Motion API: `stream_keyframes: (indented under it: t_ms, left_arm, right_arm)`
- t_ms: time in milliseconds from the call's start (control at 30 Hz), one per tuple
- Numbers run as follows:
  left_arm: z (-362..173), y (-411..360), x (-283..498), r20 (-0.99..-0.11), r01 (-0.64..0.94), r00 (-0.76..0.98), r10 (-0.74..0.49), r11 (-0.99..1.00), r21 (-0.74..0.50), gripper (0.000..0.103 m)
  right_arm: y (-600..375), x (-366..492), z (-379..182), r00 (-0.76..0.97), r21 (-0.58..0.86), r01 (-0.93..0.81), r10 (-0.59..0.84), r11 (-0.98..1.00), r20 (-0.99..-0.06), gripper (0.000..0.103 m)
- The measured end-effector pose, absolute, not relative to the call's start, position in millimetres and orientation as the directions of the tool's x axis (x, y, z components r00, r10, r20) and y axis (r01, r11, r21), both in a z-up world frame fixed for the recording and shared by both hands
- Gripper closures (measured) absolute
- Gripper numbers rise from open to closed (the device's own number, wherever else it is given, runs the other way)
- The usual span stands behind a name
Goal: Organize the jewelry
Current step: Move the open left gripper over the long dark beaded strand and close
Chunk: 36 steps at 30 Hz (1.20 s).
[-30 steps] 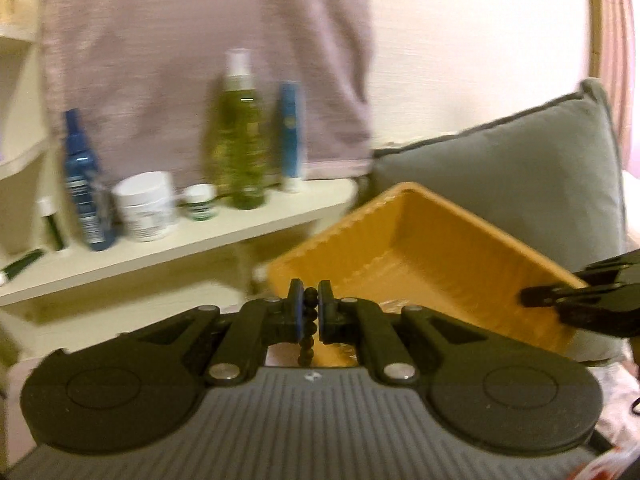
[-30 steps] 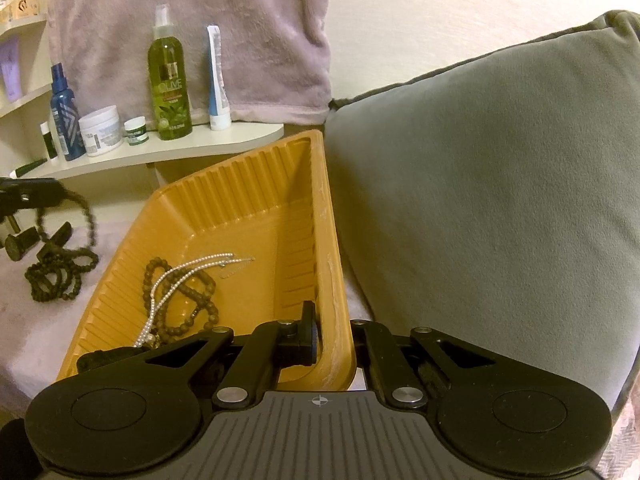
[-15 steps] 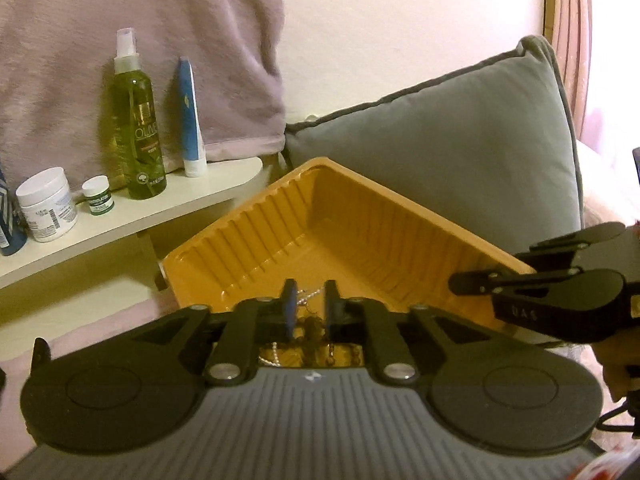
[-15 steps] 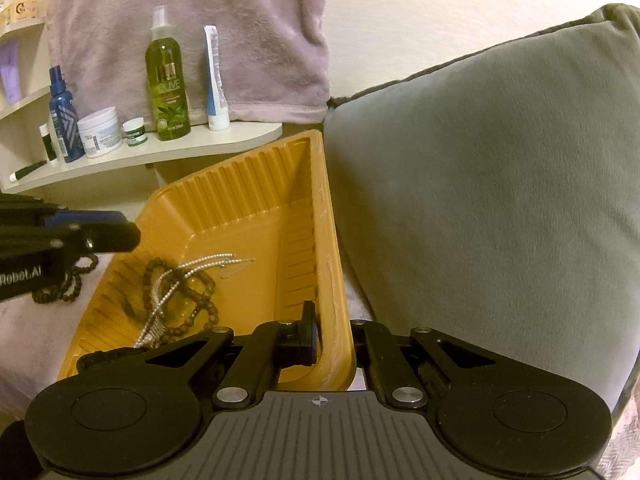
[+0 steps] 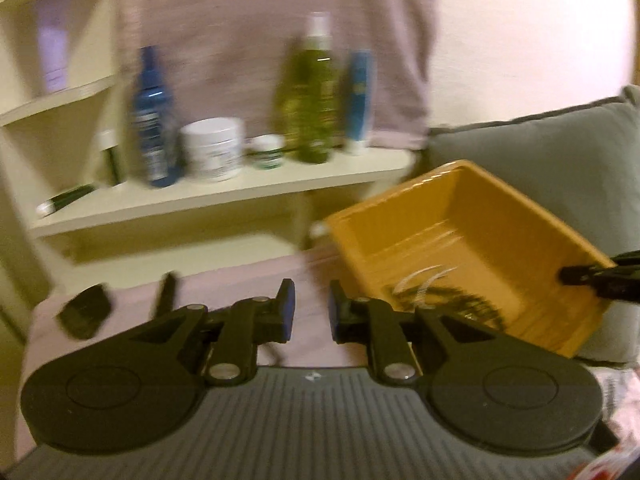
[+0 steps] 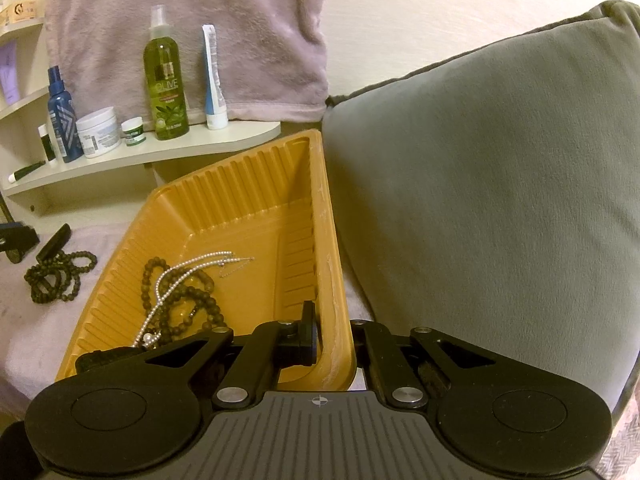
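Note:
An orange ribbed tray [image 6: 240,200] leans against a grey cushion. My right gripper [image 6: 334,340] is shut on its near rim. Inside lie a brown bead necklace [image 6: 200,300] and a silver chain [image 6: 188,270]. A dark bead necklace [image 6: 56,272] sits in a heap on the pink cloth left of the tray. In the blurred left wrist view my left gripper [image 5: 311,308] hovers over the cloth left of the tray [image 5: 460,220], open a little, with nothing between its fingers. The right gripper's tip [image 5: 592,276] shows at the tray's far side.
Two small black pieces [image 5: 84,316] [image 5: 166,296] lie on the cloth by the bead heap. A cream shelf [image 6: 180,152] behind holds a green bottle [image 6: 166,80], a blue bottle [image 6: 60,120], jars and a tube. The grey cushion [image 6: 480,200] fills the right.
The left gripper held dark beads a second ago, swung right over the tray with its jaws parting, then swung back left, empty. The right gripper and tray have not moved.

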<state>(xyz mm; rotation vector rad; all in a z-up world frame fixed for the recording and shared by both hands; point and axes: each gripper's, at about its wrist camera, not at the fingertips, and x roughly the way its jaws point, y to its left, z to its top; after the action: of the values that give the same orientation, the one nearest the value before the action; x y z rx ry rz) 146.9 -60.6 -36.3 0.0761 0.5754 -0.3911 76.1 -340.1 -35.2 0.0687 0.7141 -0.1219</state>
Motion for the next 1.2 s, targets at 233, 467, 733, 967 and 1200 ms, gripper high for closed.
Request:
stream_keyframes:
  t_ms: [233,467,733,967,1200]
  left_arm:
    - [-54,-14,141,-0.579,0.249,0.789,-0.206,0.968,-0.004,0.087]
    - [-72,11,140,-0.603,0.186,0.786,-0.135,0.982,0.024,0.087]
    - [-87,16,160,-0.619,0.152,0.777,-0.117,0.988,0.004,0.084]
    - [-97,21,186,-0.633,0.096,0.766,-0.118,0.993,-0.068,0.082]
    - [-114,20,204,-0.664,0.064,0.738,-0.122,0.992,-0.111,0.082]
  right_arm:
    - [-340,76,-36,0.749,0.019,0.135,-0.09,0.991,-0.657,0.099]
    - [-339,77,-36,0.745,0.007,0.134,-0.096,0.991,-0.66,0.099]
    - [-338,78,-37,0.74,-0.009,0.132,-0.105,0.991,-0.664,0.099]
    - [-338,81,-38,0.734,-0.017,0.134,-0.111,0.991,-0.67,0.098]
    - [-339,82,-40,0.728,-0.02,0.138,-0.115,0.99,-0.676,0.098]
